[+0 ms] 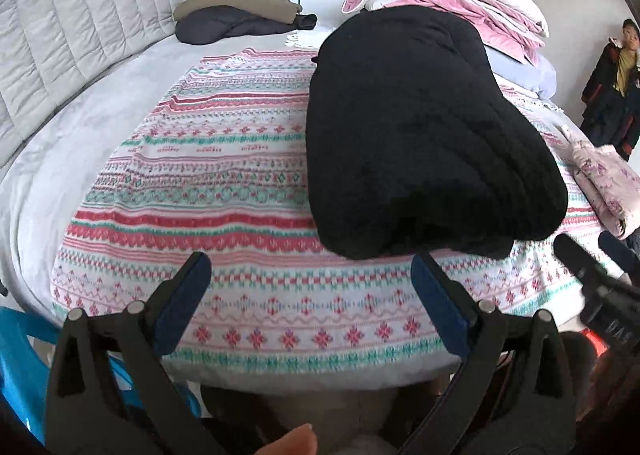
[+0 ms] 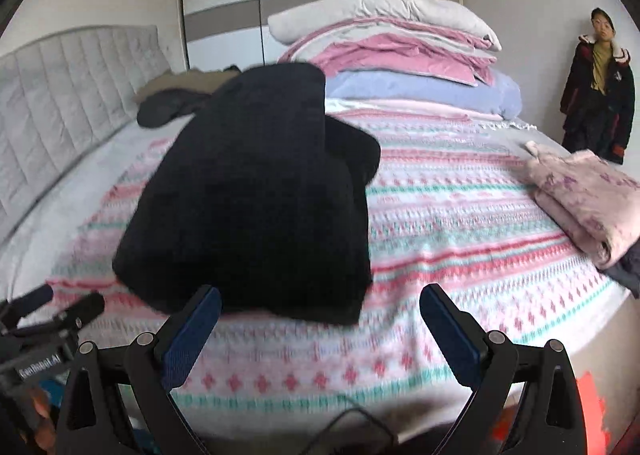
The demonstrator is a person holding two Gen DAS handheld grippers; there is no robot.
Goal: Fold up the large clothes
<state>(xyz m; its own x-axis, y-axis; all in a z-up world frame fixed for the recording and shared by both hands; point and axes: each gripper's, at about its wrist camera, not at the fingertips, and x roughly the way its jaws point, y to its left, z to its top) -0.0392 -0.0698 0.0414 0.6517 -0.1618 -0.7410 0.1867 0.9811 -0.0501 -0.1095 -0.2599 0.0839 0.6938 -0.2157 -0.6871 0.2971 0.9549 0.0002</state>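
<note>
The folded black fleece garment (image 1: 432, 135) lies on the patterned blanket (image 1: 224, 159), just beyond both wide-open, empty tools: left tool (image 1: 312, 295), right tool (image 2: 320, 319). It looks soft, bulky and floppy; I would grip its near folded edge.

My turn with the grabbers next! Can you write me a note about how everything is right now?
Left gripper: open, empty, just short of the bed's near edge.
Right gripper: open, empty, beside it.
Black garment: folded into a thick bundle on the patterned blanket, nothing touching it.
Pink folded garment: at the right edge of the bed.
Dark and olive clothes: lying loosely by the headboard, probably next to fold.
Bedding stack: at the far side.
</note>
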